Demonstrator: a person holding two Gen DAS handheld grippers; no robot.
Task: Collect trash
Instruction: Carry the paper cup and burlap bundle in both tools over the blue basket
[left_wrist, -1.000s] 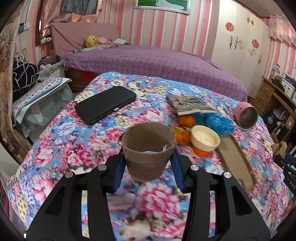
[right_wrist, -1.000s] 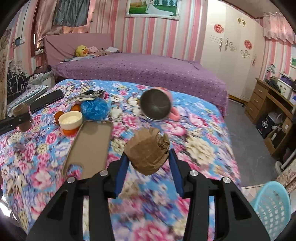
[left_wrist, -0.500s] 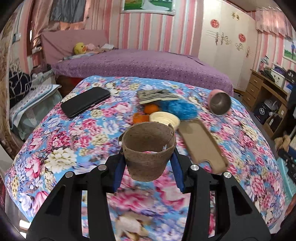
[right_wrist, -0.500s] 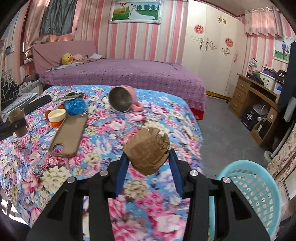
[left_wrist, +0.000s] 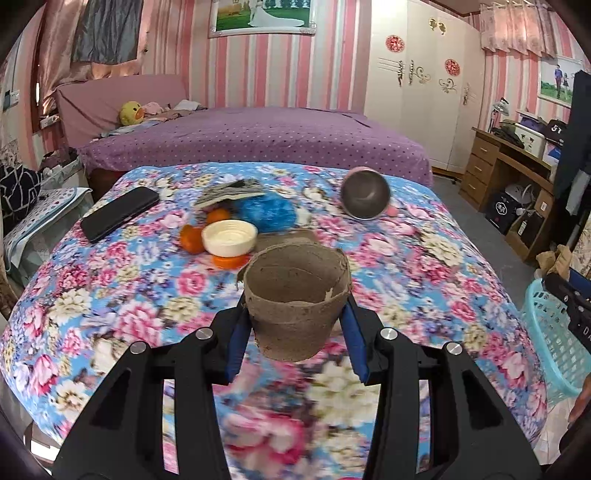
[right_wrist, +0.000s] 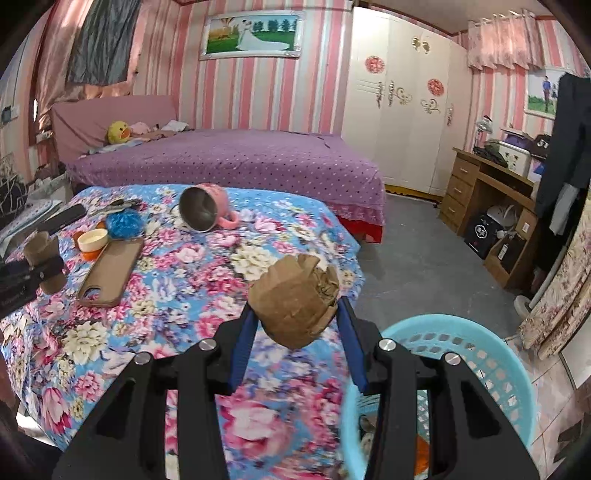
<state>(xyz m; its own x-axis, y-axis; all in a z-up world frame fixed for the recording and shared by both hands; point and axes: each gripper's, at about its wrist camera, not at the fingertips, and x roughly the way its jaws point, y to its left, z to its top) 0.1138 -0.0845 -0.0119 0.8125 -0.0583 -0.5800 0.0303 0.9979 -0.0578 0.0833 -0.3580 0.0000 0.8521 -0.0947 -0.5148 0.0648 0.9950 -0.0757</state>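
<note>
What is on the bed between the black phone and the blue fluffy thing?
In the left wrist view, a striped booklet and oranges under a white lid lie between the black phone and the blue fluffy thing.

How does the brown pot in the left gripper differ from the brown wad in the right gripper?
The brown pot keeps its round cup shape, upright with an open mouth; the brown wad is crushed into a closed lump. The pot's rim is only chipped, while the wad is creased all over. The pot hangs over the floral tablecloth; the wad is near the blue basket. Both are brown and clamped between blue pads, in the left gripper and right gripper.
</note>
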